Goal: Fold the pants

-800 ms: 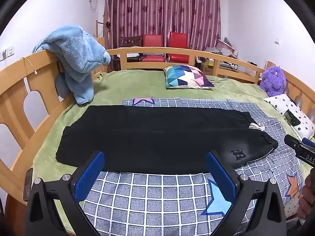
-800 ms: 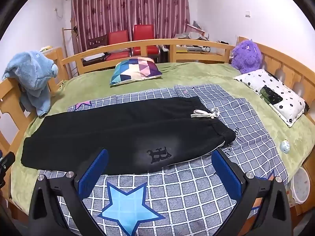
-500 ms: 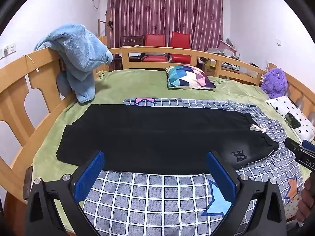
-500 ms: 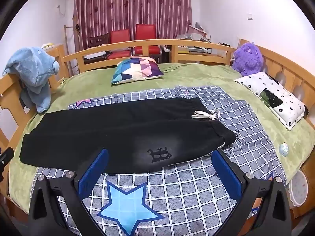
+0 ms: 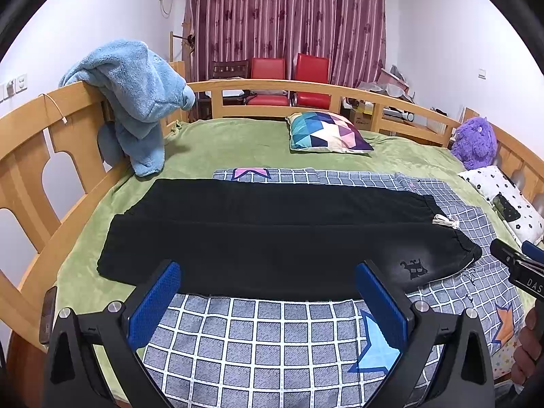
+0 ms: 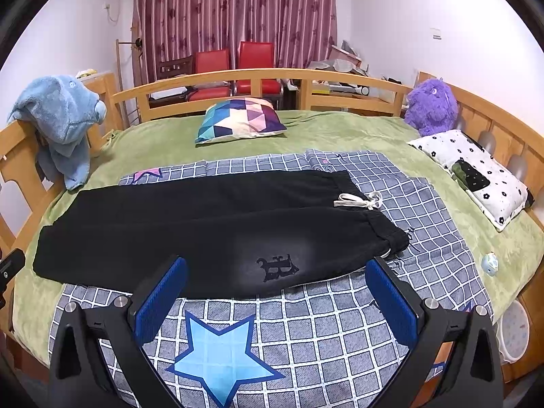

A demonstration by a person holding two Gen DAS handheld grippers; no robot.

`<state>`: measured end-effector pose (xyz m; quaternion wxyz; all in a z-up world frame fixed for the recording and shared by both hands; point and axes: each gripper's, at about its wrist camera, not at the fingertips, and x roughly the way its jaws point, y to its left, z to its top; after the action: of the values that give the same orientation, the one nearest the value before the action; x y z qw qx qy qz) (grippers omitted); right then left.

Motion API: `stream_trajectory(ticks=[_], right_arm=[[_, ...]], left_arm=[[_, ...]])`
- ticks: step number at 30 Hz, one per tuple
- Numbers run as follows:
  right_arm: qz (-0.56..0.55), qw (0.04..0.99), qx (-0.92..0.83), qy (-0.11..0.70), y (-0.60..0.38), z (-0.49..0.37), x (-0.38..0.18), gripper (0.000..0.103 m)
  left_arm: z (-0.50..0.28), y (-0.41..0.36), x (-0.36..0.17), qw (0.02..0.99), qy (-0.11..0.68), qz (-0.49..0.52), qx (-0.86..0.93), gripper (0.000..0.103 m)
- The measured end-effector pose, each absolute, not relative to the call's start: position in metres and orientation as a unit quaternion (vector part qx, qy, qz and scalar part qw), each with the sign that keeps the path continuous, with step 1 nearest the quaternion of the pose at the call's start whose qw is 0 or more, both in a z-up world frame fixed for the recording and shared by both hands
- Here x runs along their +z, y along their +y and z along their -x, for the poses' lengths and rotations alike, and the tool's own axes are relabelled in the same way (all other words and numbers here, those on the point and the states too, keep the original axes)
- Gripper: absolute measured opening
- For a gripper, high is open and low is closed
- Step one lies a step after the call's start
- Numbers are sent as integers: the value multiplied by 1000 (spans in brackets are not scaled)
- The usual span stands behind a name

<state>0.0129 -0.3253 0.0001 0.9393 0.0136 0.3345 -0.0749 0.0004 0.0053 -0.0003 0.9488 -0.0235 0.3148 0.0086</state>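
Observation:
Black pants (image 5: 272,234) lie flat across the bed, legs side by side, cuffs at the left and waistband with a white drawstring (image 5: 445,221) at the right. In the right wrist view the same pants (image 6: 210,227) show a dark logo (image 6: 277,267) near the front edge. My left gripper (image 5: 267,289) hovers open over the checked blanket, just short of the pants' near edge, nothing between its blue pads. My right gripper (image 6: 275,289) is likewise open and empty, above the near edge by the logo. Its tip (image 5: 516,261) shows at the right of the left wrist view.
A grey checked blanket (image 6: 340,326) with stars covers a green bedspread (image 5: 238,142). A wooden rail (image 5: 306,85) rings the bed. A blue plush (image 5: 136,95) hangs on the left rail. A colourful pillow (image 5: 326,132), purple plush (image 6: 431,105) and dotted pillow (image 6: 476,170) lie further off.
Both views have shifted slightly, the scene sliding a little down and sideways in frame. The pants have not moved and both grippers stay wide open.

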Motion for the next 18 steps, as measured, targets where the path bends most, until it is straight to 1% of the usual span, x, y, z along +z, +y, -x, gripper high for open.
stream_trajectory(ticks=[18], right_arm=[[-9, 940, -72, 334, -323, -16, 0, 103]], left_arm=[[-1, 7, -3, 948, 316, 24, 9, 103]])
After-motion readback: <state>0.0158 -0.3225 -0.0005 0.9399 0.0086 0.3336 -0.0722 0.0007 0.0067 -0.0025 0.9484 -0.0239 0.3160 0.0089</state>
